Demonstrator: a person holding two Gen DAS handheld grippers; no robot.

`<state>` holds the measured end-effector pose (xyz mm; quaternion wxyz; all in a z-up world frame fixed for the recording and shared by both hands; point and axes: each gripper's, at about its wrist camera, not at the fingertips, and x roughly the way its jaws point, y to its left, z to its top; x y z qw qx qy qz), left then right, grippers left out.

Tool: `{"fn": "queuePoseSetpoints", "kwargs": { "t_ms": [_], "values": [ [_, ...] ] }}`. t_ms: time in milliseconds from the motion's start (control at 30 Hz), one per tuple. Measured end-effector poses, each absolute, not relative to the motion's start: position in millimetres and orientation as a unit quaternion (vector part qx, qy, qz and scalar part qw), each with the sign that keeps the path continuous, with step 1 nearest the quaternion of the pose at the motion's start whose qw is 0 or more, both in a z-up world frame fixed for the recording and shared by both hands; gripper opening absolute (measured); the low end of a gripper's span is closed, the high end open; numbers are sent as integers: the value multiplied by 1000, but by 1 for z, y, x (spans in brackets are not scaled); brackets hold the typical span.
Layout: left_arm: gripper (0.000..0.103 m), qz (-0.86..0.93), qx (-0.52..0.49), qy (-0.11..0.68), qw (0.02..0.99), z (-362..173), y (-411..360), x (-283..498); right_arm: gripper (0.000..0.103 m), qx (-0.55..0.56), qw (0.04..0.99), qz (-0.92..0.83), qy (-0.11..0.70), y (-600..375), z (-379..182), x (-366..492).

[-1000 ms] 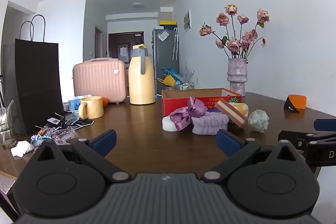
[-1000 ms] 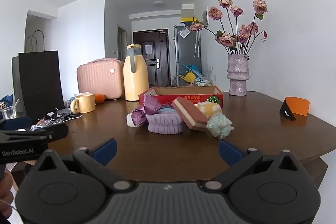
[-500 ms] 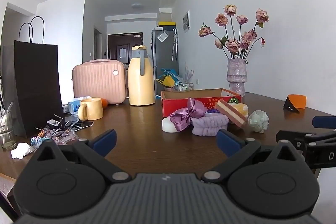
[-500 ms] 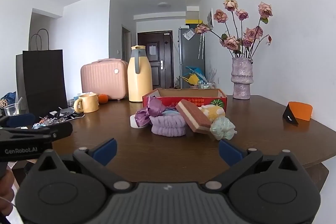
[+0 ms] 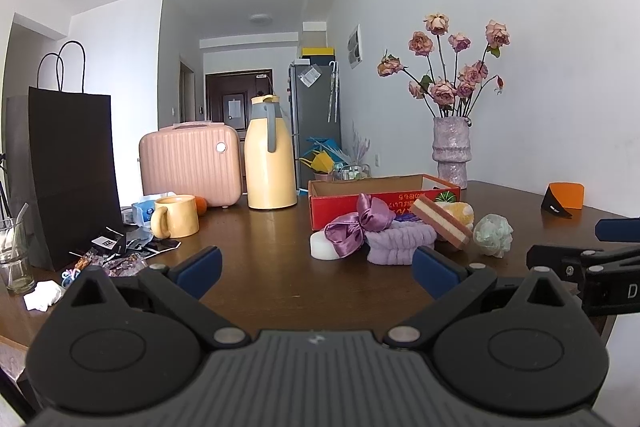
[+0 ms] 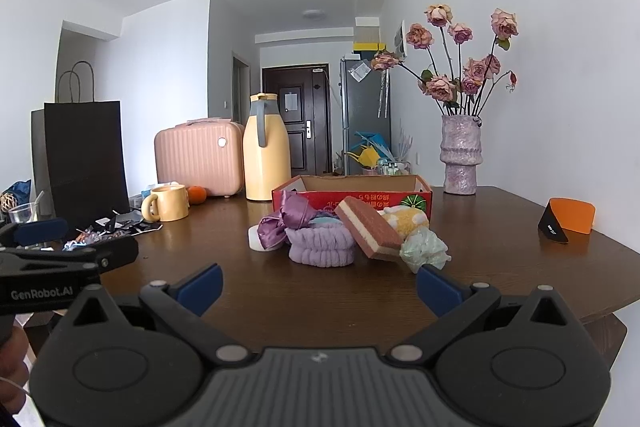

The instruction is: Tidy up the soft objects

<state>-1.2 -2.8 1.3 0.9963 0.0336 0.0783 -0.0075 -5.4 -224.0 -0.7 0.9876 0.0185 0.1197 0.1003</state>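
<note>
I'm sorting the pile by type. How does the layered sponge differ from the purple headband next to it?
The layered sponge is a flat slab, brown over a cream band; the purple headband is a rounded, ribbed ring in one lilac colour. The sponge is tilted, propped up on the pile, while the headband lies flat on the table. Both sit in front of the red box, untouched by either tongs.

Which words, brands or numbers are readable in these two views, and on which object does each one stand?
"GenRobot.AI": white letters on the left gripper, seen from the right wrist view.
"D": one white letter on the right gripper, cut off by the left wrist view's edge.
Red box: yellow characters, printed upside down, unreadable.
Orange card: white print, too small.
</note>
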Motion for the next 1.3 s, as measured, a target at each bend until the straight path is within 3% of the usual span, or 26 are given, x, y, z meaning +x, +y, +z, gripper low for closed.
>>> {"fn": "queuePoseSetpoints", "kwargs": {
  "t_ms": [1300],
  "values": [
    [103,-9,37,74,997,1,-7,-4,103,23,987,102,120,-223,-3,-7]
  ]
}}
